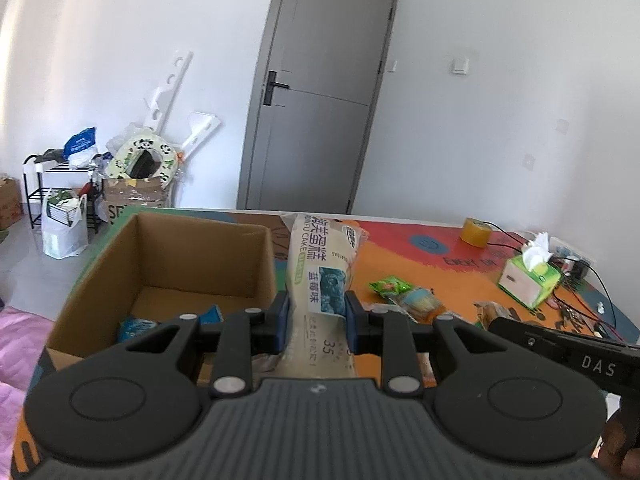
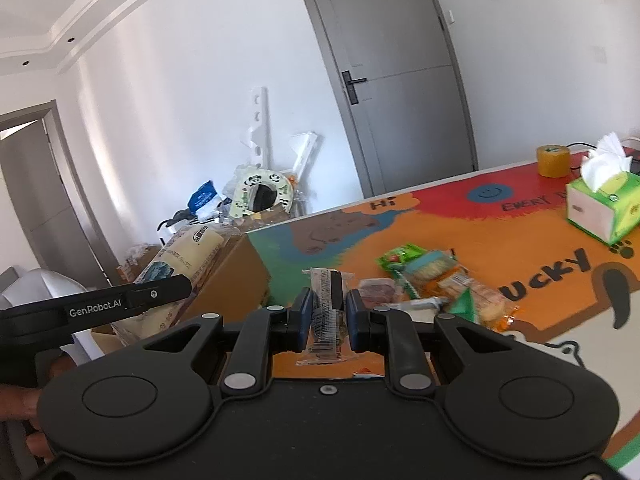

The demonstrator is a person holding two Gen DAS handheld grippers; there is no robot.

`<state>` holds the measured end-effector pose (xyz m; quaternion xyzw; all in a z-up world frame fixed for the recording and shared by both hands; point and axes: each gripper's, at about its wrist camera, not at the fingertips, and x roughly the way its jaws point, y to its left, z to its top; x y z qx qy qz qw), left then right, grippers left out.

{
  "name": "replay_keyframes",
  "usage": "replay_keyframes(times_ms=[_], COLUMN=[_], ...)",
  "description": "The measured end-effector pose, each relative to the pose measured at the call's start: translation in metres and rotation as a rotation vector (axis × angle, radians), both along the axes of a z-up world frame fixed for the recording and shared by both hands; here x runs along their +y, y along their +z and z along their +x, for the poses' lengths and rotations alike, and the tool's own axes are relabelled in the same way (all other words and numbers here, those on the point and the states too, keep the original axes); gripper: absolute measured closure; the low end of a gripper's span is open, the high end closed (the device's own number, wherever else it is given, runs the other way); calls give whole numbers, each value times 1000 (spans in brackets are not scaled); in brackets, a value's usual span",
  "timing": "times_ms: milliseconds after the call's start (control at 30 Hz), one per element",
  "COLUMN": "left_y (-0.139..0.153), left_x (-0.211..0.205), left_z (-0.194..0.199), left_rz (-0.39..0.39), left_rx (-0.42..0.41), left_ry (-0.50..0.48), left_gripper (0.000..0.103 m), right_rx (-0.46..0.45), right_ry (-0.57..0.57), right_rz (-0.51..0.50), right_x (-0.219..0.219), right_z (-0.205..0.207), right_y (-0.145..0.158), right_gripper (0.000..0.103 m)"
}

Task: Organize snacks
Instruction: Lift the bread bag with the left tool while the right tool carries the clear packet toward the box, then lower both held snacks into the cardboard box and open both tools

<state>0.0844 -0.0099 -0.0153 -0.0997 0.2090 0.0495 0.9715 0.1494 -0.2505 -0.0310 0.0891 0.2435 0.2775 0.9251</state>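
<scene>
My left gripper (image 1: 316,316) is shut on a long pale cake packet (image 1: 320,264) with blue print, held above the table just right of an open cardboard box (image 1: 168,256). A blue snack packet (image 1: 138,326) lies in the box. The cake packet also shows in the right wrist view (image 2: 180,268), over the box (image 2: 228,276). My right gripper (image 2: 328,316) is shut on a clear-wrapped snack bar (image 2: 329,300), held above the table. A pile of loose snack packets (image 2: 436,284) lies on the colourful table mat (image 2: 460,232), right of my right gripper; the pile also shows in the left wrist view (image 1: 404,294).
A green tissue box (image 2: 604,208) and a yellow tape roll (image 2: 554,160) stand at the far right of the table. Cables (image 1: 580,280) run near the tissue box. Floor clutter and a rack (image 1: 60,184) sit beyond the table by a grey door (image 1: 320,92).
</scene>
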Motion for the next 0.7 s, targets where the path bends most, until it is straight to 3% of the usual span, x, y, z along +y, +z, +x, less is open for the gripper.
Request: replay_keyframes(times_ms=[700], left_y=[-7], left_x=[79], left_z=[16], left_rz=[-15], left_rx=[31], left_ry=[179], left_gripper=[76], right_rx=[-10], right_ry=[118], right_rz=[9], right_x=[70], right_z=[20], right_y=[10], right_gripper=[83])
